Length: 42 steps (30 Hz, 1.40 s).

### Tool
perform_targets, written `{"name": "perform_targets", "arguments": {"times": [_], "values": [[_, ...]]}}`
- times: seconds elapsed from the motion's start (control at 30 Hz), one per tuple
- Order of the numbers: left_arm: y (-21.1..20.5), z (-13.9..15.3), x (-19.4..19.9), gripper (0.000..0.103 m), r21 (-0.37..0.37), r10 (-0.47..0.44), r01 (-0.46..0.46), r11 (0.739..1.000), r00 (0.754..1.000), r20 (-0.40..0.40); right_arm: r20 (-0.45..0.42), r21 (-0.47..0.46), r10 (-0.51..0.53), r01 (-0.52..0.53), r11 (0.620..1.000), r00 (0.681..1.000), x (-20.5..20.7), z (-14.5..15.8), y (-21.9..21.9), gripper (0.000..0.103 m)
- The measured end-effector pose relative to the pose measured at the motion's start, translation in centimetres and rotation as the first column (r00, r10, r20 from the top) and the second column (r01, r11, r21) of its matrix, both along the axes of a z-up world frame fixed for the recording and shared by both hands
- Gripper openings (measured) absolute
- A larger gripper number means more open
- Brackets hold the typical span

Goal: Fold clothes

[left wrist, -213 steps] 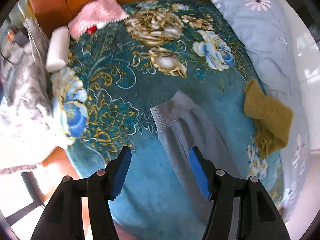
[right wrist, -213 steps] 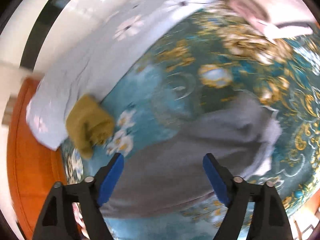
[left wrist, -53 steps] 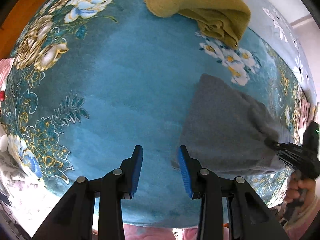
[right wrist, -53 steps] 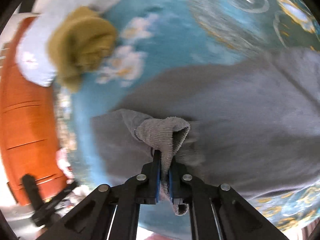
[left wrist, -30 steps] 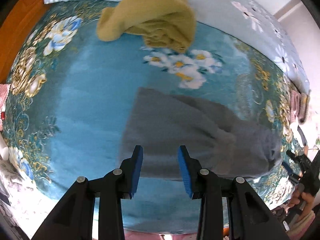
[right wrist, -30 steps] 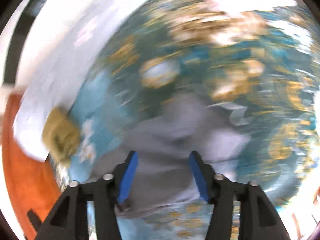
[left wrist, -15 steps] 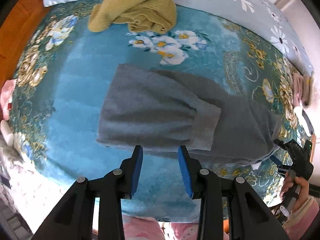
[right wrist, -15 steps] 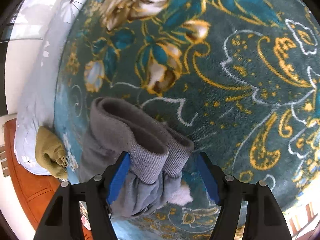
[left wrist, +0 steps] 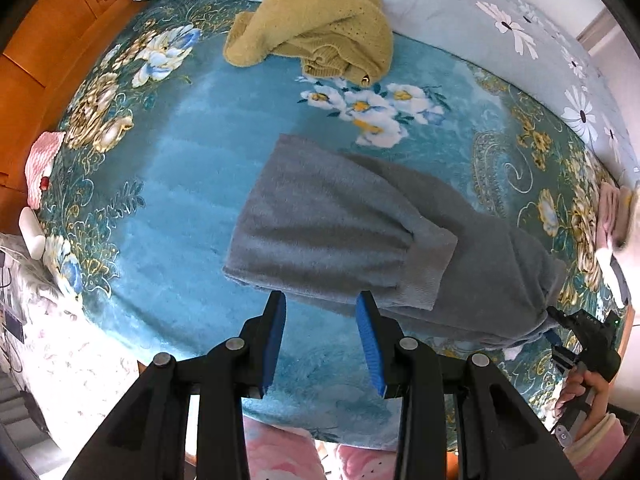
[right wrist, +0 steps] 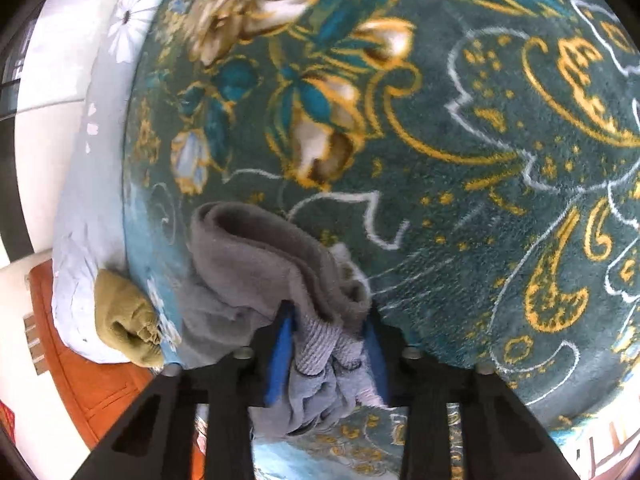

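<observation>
Grey trousers lie folded over themselves on a teal flowered blanket, a ribbed cuff lying across the middle. My left gripper hovers over their near edge, pointing straight down, jaws partly open with nothing between them. At the trousers' right end my right gripper is held by a person's hand. In the right wrist view the right gripper is closing its jaws. Bunched grey fabric fills the gap between the blue pads.
A crumpled mustard sweater lies at the blanket's far edge, against a pale blue daisy-print quilt. A pink knit item and a white object sit at the left edge. Wooden furniture borders the far left.
My right gripper has come down onto the trousers' end and its jaws have narrowed round the bunched fabric. My left gripper has drifted slightly over the trousers, its jaws unchanged.
</observation>
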<state>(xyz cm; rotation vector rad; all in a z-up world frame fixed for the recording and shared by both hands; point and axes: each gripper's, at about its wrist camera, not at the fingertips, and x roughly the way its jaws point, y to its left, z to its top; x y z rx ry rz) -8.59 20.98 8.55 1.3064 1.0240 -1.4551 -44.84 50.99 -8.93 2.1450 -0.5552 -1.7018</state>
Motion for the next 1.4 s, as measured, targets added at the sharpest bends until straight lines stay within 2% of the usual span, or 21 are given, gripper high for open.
{"name": "perform_targets", "arguments": {"times": [0.2,0.33,0.43,0.6,0.67,0.73,0.83,0.9,1.03,1.13,1.2,1.27,1.4], "values": [[-0.5,0.5,0.5,0.037,-0.013,0.011,-0.011,1.0,1.0,-0.023,-0.118,-0.071,0.094,-0.103,0.992,0.989,0.6,4.6,-2.7,0.025],[-1.2,0.6,1.5,0.037,-0.014,0.023,-0.023,1.0,0.998,-0.053,-0.244,-0.099,0.219,-0.249,0.963,0.945,1.8,10.1,-6.8,0.025],[-2.0,0.5,2.8,0.037,-0.012,0.037,-0.038,0.999,0.996,-0.076,-0.34,-0.123,0.314,-0.373,0.919,0.886,4.3,14.0,-11.6,0.025],[-3.8,0.0,6.0,0.037,-0.004,0.082,-0.083,0.997,0.991,-0.109,-0.46,-0.12,0.459,-0.566,0.816,0.76,10.2,19.4,-18.1,0.025],[-4.7,-0.4,7.7,0.037,0.003,0.09,-0.091,0.996,0.989,-0.118,-0.486,-0.112,0.518,-0.637,0.762,0.704,13.2,20.8,-21.2,0.025],[-5.5,-0.9,9.4,0.037,0.012,0.104,-0.103,0.995,0.986,-0.13,-0.491,-0.103,0.565,-0.689,0.718,0.663,15.8,21.2,-23.7,0.025],[-6.9,-2.0,12.3,0.037,0.036,0.141,-0.137,0.99,0.978,-0.151,-0.484,-0.058,0.648,-0.76,0.647,0.589,20.6,20.8,-28.0,0.025],[-7.6,-2.8,14.1,0.037,0.054,0.163,-0.157,0.986,0.974,-0.159,-0.462,-0.021,0.702,-0.798,0.602,0.542,23.8,19.5,-30.8,0.025],[-8.7,-4.3,17.5,0.037,0.089,0.205,-0.193,0.977,0.965,-0.165,-0.386,0.06,0.8,-0.852,0.519,0.46,29.3,15.1,-35.4,0.025],[-9.4,-5.4,20.1,0.037,0.118,0.242,-0.225,0.967,0.957,-0.161,-0.321,0.151,0.869,-0.886,0.439,0.376,32.5,11.0,-37.6,0.025],[-9.7,-6.0,21.3,0.037,0.132,0.259,-0.24,0.962,0.953,-0.158,-0.279,0.207,0.9,-0.894,0.397,0.335,33.9,9.0,-38.5,0.025],[-10.1,-6.6,22.6,0.037,0.149,0.278,-0.256,0.955,0.948,-0.156,-0.247,0.251,0.916,-0.893,0.374,0.315,34.9,7.7,-39.0,0.026],[-11.2,-7.9,23.7,0.037,0.181,0.304,-0.275,0.944,0.94,-0.158,-0.227,0.267,0.925,-0.894,0.359,0.303,35.5,7.5,-39.5,0.036]]}}
